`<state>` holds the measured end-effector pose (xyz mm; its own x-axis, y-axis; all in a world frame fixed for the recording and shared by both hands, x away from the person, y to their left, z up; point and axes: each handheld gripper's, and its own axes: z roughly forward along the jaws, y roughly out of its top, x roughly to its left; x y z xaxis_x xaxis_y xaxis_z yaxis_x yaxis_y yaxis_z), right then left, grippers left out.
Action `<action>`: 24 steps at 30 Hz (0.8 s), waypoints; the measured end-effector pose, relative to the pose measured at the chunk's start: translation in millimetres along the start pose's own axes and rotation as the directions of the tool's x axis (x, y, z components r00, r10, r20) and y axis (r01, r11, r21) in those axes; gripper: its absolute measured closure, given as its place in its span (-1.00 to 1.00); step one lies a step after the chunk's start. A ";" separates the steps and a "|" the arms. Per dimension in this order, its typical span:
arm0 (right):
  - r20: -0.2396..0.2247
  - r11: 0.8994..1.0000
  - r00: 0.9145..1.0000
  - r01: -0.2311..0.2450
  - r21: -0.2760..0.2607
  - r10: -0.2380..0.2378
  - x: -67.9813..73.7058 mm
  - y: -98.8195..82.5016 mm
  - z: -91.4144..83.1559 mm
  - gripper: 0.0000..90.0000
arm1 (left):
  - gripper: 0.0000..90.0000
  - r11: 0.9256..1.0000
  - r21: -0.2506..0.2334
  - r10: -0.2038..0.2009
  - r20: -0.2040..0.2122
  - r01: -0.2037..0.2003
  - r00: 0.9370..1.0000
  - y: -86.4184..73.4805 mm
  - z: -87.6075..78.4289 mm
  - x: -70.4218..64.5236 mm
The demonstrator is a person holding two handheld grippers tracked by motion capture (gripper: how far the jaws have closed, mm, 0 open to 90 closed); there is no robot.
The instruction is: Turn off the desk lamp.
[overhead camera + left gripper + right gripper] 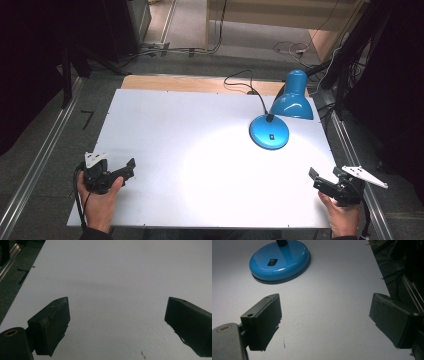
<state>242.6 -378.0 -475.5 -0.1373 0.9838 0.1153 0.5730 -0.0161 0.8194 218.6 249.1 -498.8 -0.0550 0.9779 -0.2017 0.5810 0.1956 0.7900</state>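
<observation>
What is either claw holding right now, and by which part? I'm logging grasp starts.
Nothing is held. The left claw and right claw both stand open over the bare white table, apart from the blue lamp.

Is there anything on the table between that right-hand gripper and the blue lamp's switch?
Nothing visible. The right gripper, jaws open, sits near the table's front right corner, and only bare white table lies between it and the lamp base with its black switch.
</observation>
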 end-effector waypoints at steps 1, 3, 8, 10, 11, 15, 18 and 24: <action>-0.002 1.000 1.000 0.002 -0.001 -0.002 0.0 0.0 0.3 -0.79 | -0.84 1.000 0.000 -0.002 0.002 0.002 1.000 0.1 0.3 -0.3; -0.003 1.000 1.000 0.004 0.000 -0.004 0.2 0.0 2.0 -0.79 | -0.84 1.000 0.000 -0.001 0.002 0.001 1.000 0.1 0.9 -0.8; -0.016 1.000 1.000 0.002 -0.001 -0.002 4.1 0.8 3.0 -0.79 | -0.85 1.000 0.000 -0.004 0.002 0.004 1.000 0.0 0.8 -0.9; -0.022 1.000 1.000 0.007 0.000 -0.007 5.5 0.9 3.9 -0.79 | -0.85 1.000 -0.002 -0.002 0.003 0.002 1.000 0.3 0.3 -0.6; -0.022 1.000 1.000 0.007 0.000 -0.007 5.5 0.9 3.9 -0.79 | -0.85 1.000 -0.004 -0.001 0.002 0.001 1.000 0.4 0.2 -0.3; -0.028 1.000 1.000 0.013 -0.002 -0.013 9.5 2.8 5.9 -0.79 | -0.85 1.000 0.000 -0.001 0.006 0.001 1.000 0.3 1.6 -0.4; -0.031 1.000 0.999 0.015 0.001 -0.015 10.6 3.3 7.3 -0.79 | -0.85 1.000 0.003 0.003 0.010 -0.003 1.000 0.3 2.7 -1.2; -0.038 1.000 0.999 0.016 0.002 -0.016 13.8 3.9 10.5 -0.79 | -0.84 1.000 0.002 0.004 0.013 -0.004 1.000 0.8 2.8 -2.4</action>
<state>251.4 -362.6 -476.6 -0.1765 0.9765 0.1236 0.5727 -0.0002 0.8198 221.5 246.8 -499.4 -0.0423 0.9776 -0.2060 0.5825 0.1916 0.7899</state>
